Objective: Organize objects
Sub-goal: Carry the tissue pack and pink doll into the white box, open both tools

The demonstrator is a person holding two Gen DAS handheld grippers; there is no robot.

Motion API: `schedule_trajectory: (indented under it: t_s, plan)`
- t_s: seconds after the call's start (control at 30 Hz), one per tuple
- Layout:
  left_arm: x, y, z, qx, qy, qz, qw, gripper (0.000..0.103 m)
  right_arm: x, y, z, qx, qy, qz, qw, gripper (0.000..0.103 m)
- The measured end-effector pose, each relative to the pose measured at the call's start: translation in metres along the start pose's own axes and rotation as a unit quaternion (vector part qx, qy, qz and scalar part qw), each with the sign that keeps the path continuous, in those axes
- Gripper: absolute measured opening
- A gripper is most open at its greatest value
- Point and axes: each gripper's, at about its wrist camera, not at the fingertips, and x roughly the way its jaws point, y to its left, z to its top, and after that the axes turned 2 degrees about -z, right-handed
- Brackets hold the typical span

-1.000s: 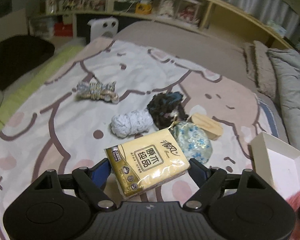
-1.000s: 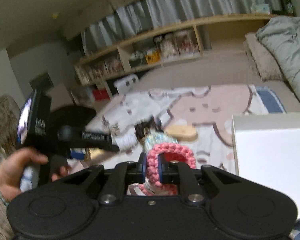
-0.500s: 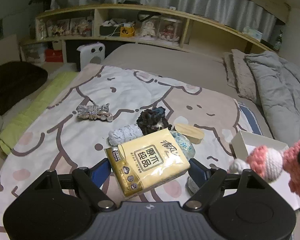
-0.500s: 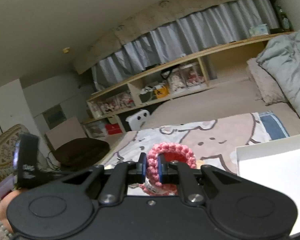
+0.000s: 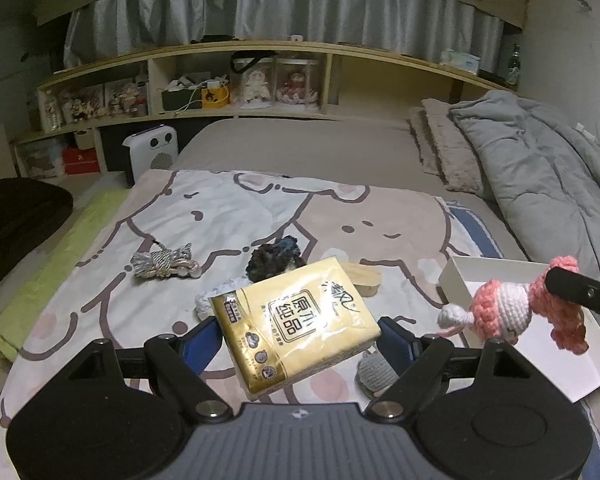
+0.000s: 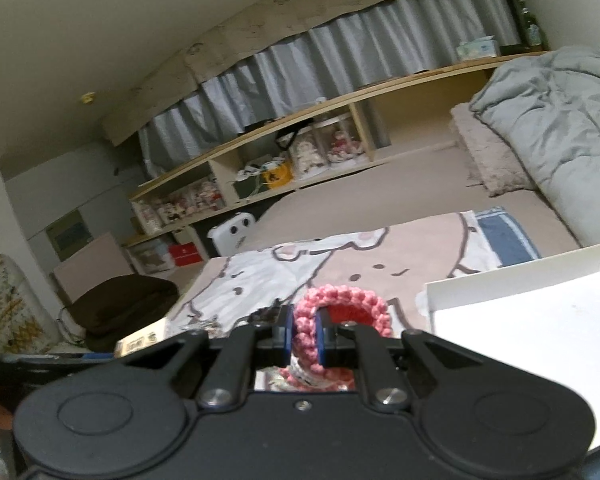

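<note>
Clamping a tissue pack [image 5: 296, 328], the left gripper [image 5: 300, 340] hovered over the bed while the right gripper [image 6: 303, 338] pinched a crocheted doll [image 5: 516, 312] above the empty white box's [image 5: 456, 280] near edge, several items unsorted.

Two grippers: left gripper [image 5: 300, 330], right gripper [image 6: 303, 338]. One yellow tissue pack [image 5: 296, 322], one pink crochet doll [image 5: 512, 312], one white tray [image 5: 460, 276], one silver-white rope bundle [image 5: 164, 263], one dark yarn ball [image 5: 274, 260], one white yarn skein [image 5: 208, 300], one wooden block [image 5: 366, 278], one grey knitted piece [image 5: 374, 372]. One cartoon-print blanket [image 5: 220, 216], one grey duvet [image 5: 540, 168], one white heater [image 5: 152, 152], one long shelf [image 5: 240, 76].
</note>
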Motion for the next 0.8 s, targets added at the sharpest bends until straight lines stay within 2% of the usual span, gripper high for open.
schedule_trajectory:
  t_s: [0.33, 0.53, 0.8]
  plan:
    - [0.009, -0.03, 0.011, 0.035, -0.007, -0.025, 0.9991, 0.084, 0.009, -0.024, 0.014, 0.019, -0.016, -0.043, 0.999, 0.012]
    - [0.02, -0.065, 0.025, 0.061, -0.01, -0.043, 0.9972, 0.084, 0.016, -0.045, 0.026, 0.034, -0.032, -0.061, 0.997, 0.012]
    - [0.051, -0.119, 0.035, 0.085, 0.005, -0.079, 0.9933, 0.084, 0.019, -0.091, 0.039, 0.076, -0.051, -0.104, 0.99, 0.012]
